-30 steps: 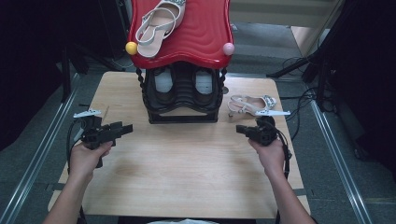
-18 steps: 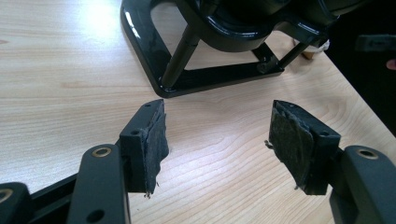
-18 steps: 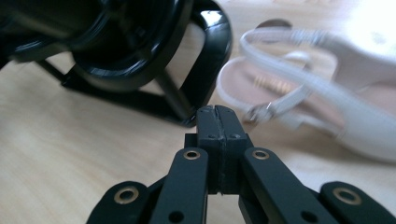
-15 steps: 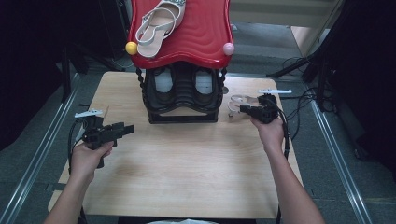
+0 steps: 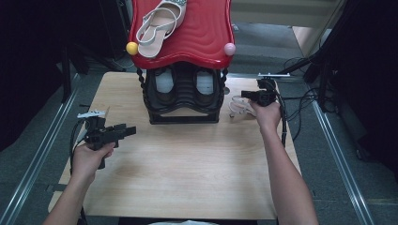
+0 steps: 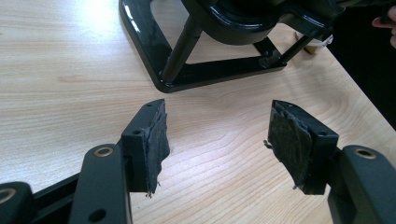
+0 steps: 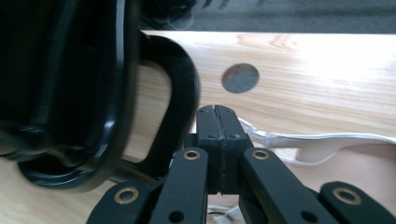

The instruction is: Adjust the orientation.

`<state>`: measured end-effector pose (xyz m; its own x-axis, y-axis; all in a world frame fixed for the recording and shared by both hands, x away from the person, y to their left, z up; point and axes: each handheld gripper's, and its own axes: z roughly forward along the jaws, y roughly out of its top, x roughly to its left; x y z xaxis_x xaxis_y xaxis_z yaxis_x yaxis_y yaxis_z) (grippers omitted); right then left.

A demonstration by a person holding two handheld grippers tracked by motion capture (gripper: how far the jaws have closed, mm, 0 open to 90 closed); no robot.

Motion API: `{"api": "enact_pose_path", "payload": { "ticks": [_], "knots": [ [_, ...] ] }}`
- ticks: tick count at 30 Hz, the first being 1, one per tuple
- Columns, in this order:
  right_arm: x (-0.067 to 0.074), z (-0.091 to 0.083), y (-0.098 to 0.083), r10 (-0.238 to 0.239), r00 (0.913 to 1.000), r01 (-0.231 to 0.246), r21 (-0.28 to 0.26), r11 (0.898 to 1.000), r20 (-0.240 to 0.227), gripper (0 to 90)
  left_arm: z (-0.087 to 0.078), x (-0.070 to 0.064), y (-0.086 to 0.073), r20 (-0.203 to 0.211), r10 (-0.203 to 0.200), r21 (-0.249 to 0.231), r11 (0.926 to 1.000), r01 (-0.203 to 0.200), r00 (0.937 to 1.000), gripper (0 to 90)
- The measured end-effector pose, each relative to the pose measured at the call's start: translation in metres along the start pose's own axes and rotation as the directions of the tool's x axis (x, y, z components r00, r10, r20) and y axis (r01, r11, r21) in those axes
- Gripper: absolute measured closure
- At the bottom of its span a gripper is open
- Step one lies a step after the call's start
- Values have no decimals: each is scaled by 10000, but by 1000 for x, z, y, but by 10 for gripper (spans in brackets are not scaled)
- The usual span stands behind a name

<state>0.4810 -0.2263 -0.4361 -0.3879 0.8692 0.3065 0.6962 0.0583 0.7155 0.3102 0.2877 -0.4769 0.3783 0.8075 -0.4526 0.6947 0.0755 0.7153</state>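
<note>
Reaching: right gripper [image 5: 245, 95] is at the beige sandal [image 5: 238, 107] on the table [image 5: 187, 178], just right of the rack base; my read is the pickup step is just starting
Sandal on table: lies flat beside the black lower rack [image 5: 183, 96], near the table's right edge; pale strap [image 7: 327, 140] shows just past the right gripper's tips in the right gripper view
Right tool state: jaws pressed fully together, pads meeting, nothing between them; tips sit over or at the strap, contact I cannot tell
Left tool state: left gripper [image 6: 217, 140] jaws spread wide, pads apart, nothing held; hovering over bare wood in front of the rack foot [image 6: 163, 84]
Done so far: one matching sandal [image 5: 157, 23] already lies on the red top shelf [image 5: 197, 44], toward its left side
Left to do: judged, the table sandal needs gripping, lifting and setting next to its mate on the red shelf; the closed jaws would have to open first
Progress guess: about half, one of two sandals up
Count sandals: 2, one on the shelf, one on the table
Count dark shoes: 2, side by side inside the lower rack [image 5: 164, 86]
Count shelf knobs: 2, yellow ball [image 5: 132, 48] and pink ball [image 5: 229, 48] at the front corners
Count grippers: 2, one per hand
Count table holes: 1 round hole [image 7: 240, 78] near the rack
</note>
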Motion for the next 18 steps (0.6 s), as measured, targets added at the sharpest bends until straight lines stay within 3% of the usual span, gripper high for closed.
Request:
{"api": "enact_pose_path", "payload": {
  "ticks": [6,9,13,18],
  "knots": [
    [-3,14,-11,-39,9993,23,445,9990,360,900,2,-1,0,60,37,81,10000,-37,10000,377],
    [-5,20,-19,142,9995,-157,505,9986,299,900,5,-3,-1,-5,133,233,9996,-133,9999,374],
    [-8,19,-26,289,9994,-296,371,9989,193,900,4,-2,-1,-12,114,191,9998,-114,9999,375],
    [-10,16,-29,260,9988,-281,523,9982,404,900,3,-1,-1,48,13,155,9999,-14,10000,374]
  ]
}}
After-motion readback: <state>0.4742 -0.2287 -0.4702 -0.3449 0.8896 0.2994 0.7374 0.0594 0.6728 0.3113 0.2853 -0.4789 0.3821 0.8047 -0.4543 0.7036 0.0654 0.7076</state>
